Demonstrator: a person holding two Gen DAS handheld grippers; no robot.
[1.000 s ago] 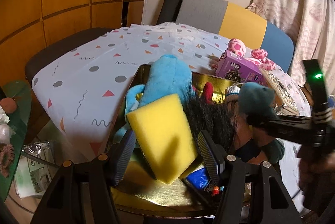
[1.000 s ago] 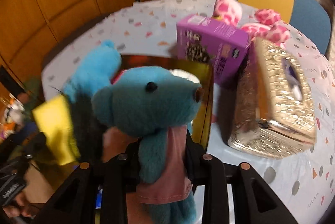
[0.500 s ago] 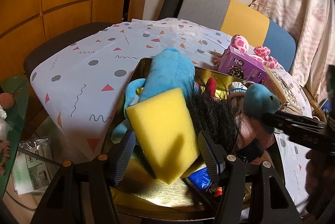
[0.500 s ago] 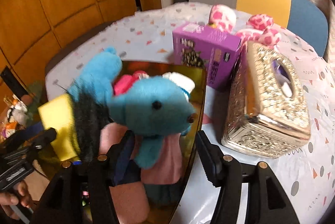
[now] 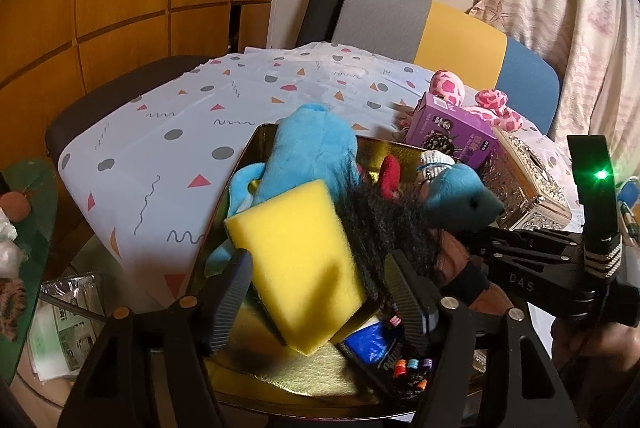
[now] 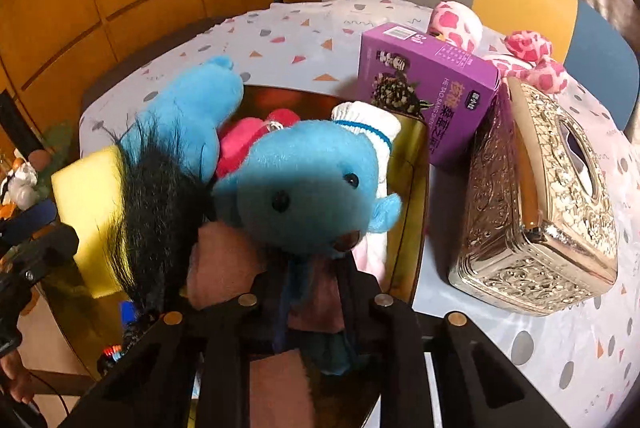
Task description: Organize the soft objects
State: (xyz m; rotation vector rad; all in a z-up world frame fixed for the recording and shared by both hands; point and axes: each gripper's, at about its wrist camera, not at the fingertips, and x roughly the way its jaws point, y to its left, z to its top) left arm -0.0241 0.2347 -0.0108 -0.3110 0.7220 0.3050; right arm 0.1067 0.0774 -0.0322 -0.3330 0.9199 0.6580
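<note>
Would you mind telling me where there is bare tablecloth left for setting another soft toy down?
The widest bare stretch of tablecloth lies left of and beyond the gold tray, toward the chair. A narrower patch lies in front of the gold tissue box. The tray itself is crowded: yellow sponge, blue plush, black fur, teal bear.

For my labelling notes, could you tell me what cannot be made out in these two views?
- Right wrist view: the right gripper fingertips are buried behind the teddy bear, so their grip is unclear.
- Left wrist view: the pack with coloured beads is half hidden by the left gripper; its label is unreadable.
</note>
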